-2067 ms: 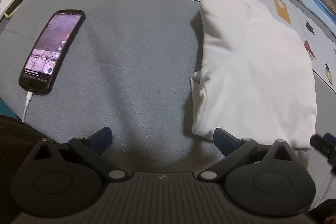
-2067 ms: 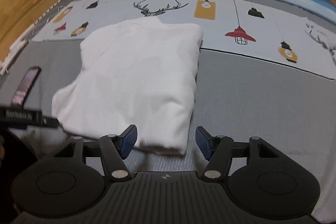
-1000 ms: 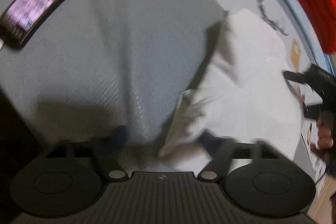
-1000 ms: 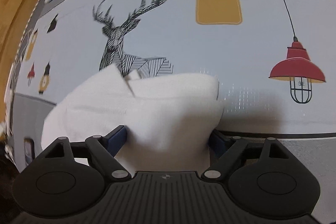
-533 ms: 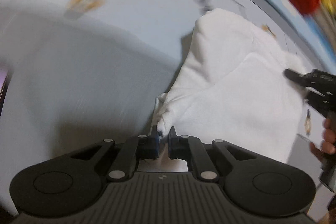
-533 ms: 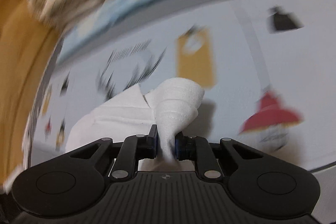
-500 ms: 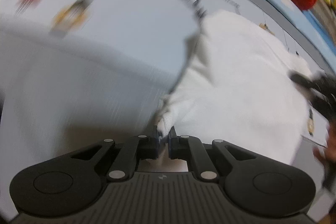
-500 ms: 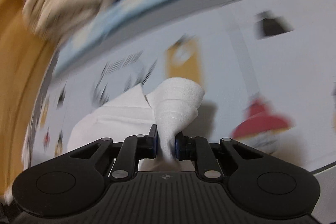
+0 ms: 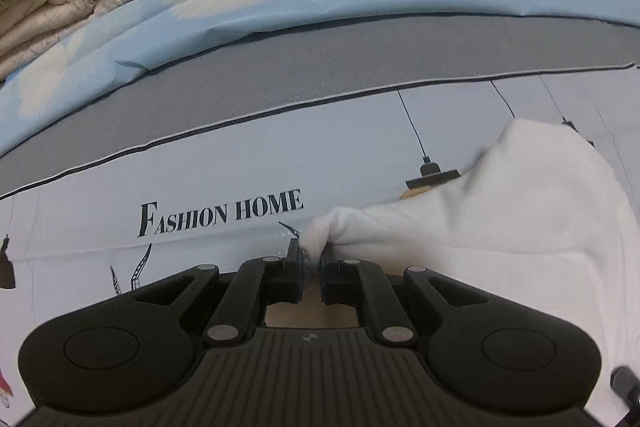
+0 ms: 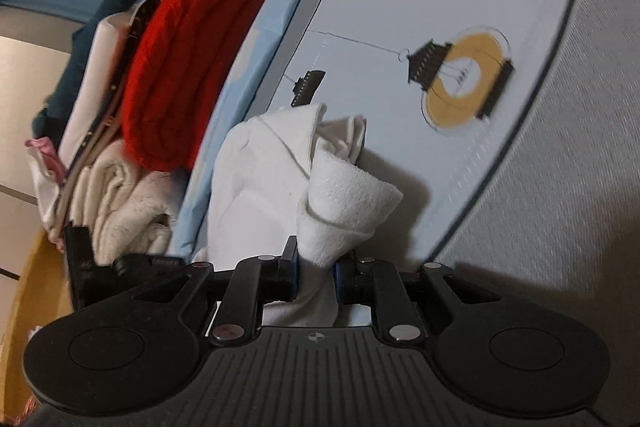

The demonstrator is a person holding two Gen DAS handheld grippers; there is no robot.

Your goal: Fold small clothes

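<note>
Left gripper clamped on corner of white garment, frame centre. Right gripper clamped on bunched edge. Soft, light, limp; best held at corners.

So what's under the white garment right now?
The white garment is pinched by both tools, left and right. The printed bedsheet shows around it; the part directly beneath is covered.

Your white garment is soft, thick cloth, folded over itself and bunched, lifted above the printed bedsheet, with one pinched corner at each end.
</note>
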